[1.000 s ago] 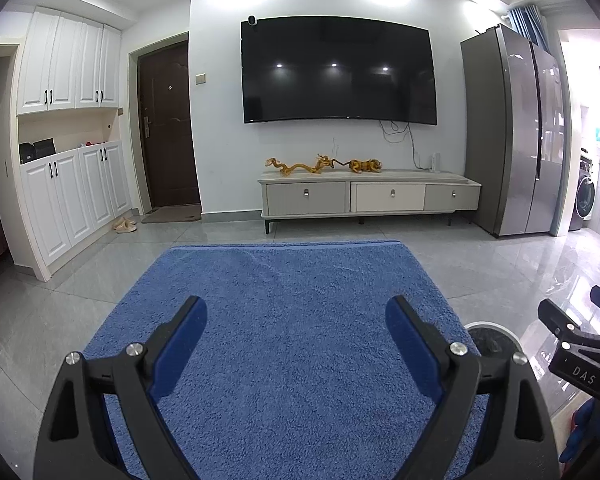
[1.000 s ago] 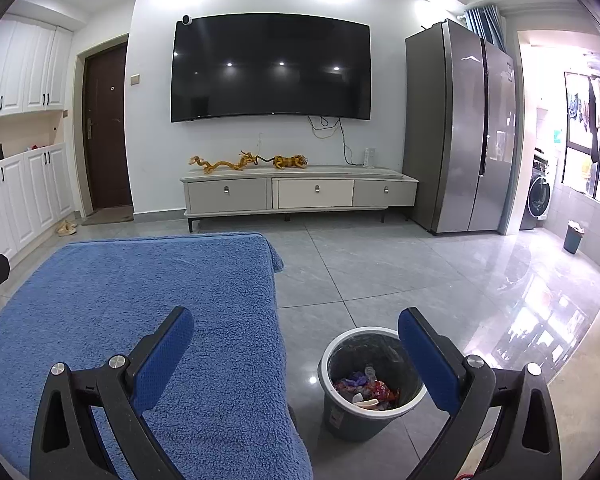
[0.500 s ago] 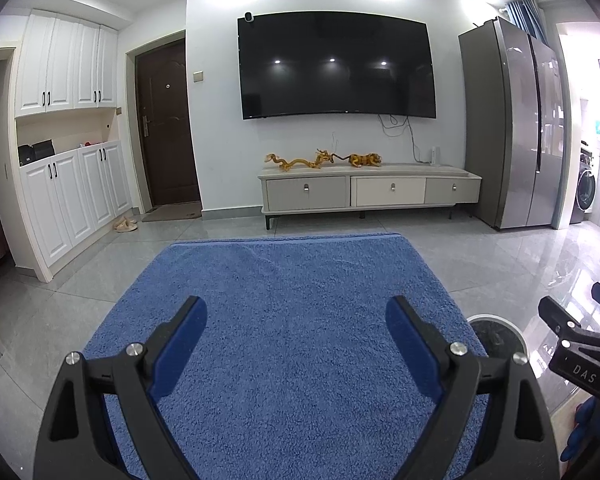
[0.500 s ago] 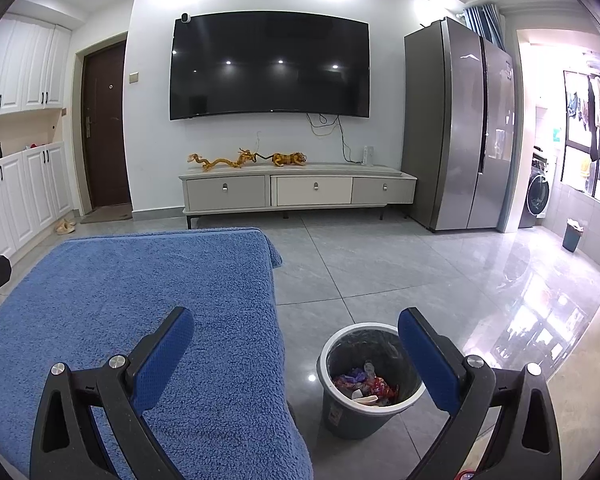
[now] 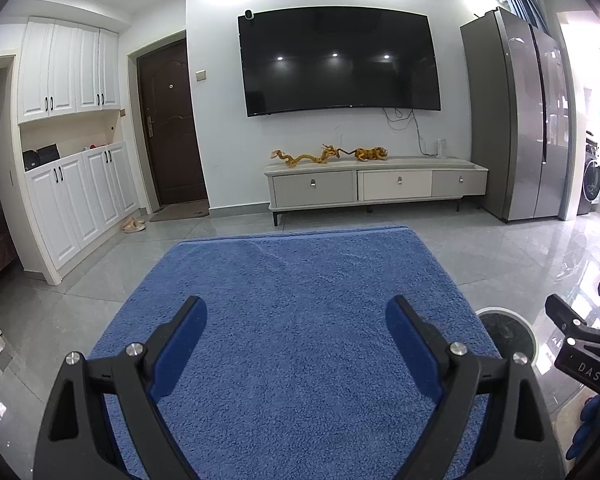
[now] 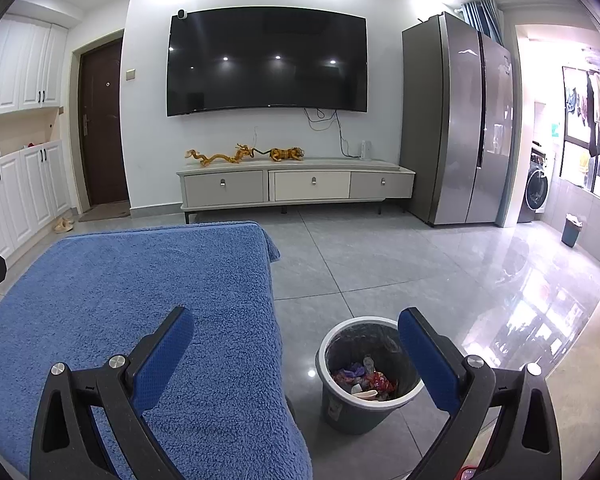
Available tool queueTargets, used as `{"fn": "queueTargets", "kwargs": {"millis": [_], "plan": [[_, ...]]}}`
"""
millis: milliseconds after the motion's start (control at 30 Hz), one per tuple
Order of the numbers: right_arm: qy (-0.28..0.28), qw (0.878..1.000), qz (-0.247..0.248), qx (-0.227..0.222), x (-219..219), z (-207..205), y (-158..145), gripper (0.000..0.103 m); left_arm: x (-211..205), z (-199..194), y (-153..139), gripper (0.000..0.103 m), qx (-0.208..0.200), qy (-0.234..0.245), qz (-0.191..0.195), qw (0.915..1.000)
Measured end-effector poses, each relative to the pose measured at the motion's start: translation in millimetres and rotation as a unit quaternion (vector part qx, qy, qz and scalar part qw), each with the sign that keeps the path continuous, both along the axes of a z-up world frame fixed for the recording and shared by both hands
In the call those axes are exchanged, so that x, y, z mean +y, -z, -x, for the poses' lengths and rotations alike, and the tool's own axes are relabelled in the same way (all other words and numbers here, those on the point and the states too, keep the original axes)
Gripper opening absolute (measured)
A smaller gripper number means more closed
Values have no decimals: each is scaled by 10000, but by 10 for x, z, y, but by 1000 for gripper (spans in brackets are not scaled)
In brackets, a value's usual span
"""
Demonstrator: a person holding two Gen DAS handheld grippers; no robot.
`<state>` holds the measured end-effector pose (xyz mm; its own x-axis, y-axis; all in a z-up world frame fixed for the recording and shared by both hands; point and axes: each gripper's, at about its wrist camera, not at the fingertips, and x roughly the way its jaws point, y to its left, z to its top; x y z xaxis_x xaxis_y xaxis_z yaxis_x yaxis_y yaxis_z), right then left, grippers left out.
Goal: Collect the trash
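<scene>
Both grippers hung over the blue towel-covered surface (image 5: 300, 340) with nothing between the pads: left gripper (image 5: 296, 320) had its jaws spread wide and empty, right gripper (image 6: 296, 330) likewise wide and empty. The trash (image 6: 362, 378) sat in the grey bin (image 6: 350, 408) on the tiled floor (image 6: 380, 268), just beside the towel's right edge; wrappers and scraps lay piled at the bottom. No loose trash showed on the towel or the nearby floor, so the task looked about done. Risks from here: the right gripper's far finger hung above the bin rim, so a careless drop or sideways swing could clip the rim and tip the light bin. The towel overhang could also snag a finger and drag.
</scene>
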<state>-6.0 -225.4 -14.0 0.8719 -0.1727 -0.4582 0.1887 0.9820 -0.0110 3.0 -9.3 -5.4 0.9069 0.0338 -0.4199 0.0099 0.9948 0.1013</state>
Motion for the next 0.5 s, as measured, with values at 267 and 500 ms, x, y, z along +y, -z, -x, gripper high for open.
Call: {"fn": "queueTargets", "kwargs": {"millis": [267,500], "plan": [[4,10000,-4,31,10,-22,24,103,-9,21,14,91,-5,40,-60,10000],[3,10000,-18,55,11,-43,52,103,-4,-1,19,91,49,38,-79,9999]]}}
